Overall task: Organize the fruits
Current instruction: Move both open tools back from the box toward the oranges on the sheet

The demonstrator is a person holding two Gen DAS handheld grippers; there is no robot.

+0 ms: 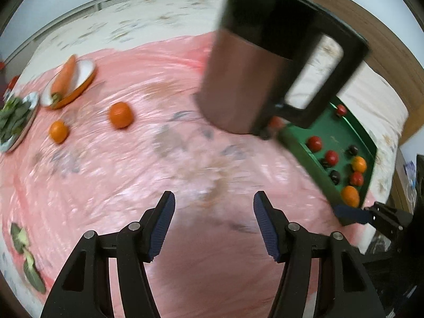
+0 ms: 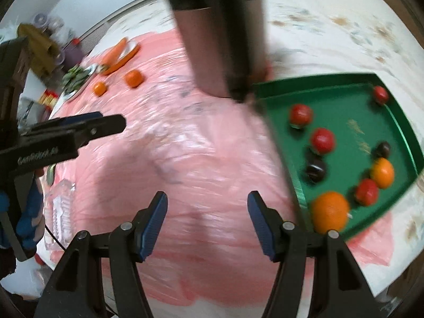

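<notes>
A green tray [image 1: 304, 156] [image 2: 341, 100] at the right holds several red, dark and orange fruits, among them an orange [image 2: 330, 211] near its front edge. Two oranges lie loose on the pink cover: a larger one [image 1: 120, 114] [image 2: 133, 78] and a smaller one [image 1: 58, 131] [image 2: 100, 88]. My left gripper [image 1: 214, 224] is open and empty above the bare pink cover. My right gripper [image 2: 207, 221] is open and empty, just left of the tray. The left gripper also shows in the right wrist view [image 2: 106, 126], and the right gripper's tip shows in the left wrist view [image 1: 352, 213].
A tall brown and black jug with a handle [image 1: 246, 79] [image 2: 220, 39] stands beside the tray's far corner. A carrot [image 1: 63, 75] lies on an orange-rimmed plate [image 1: 84, 79]. A plate of green leaves [image 1: 16, 119] sits at far left. Loose leaves [image 1: 25, 254] lie near the front left.
</notes>
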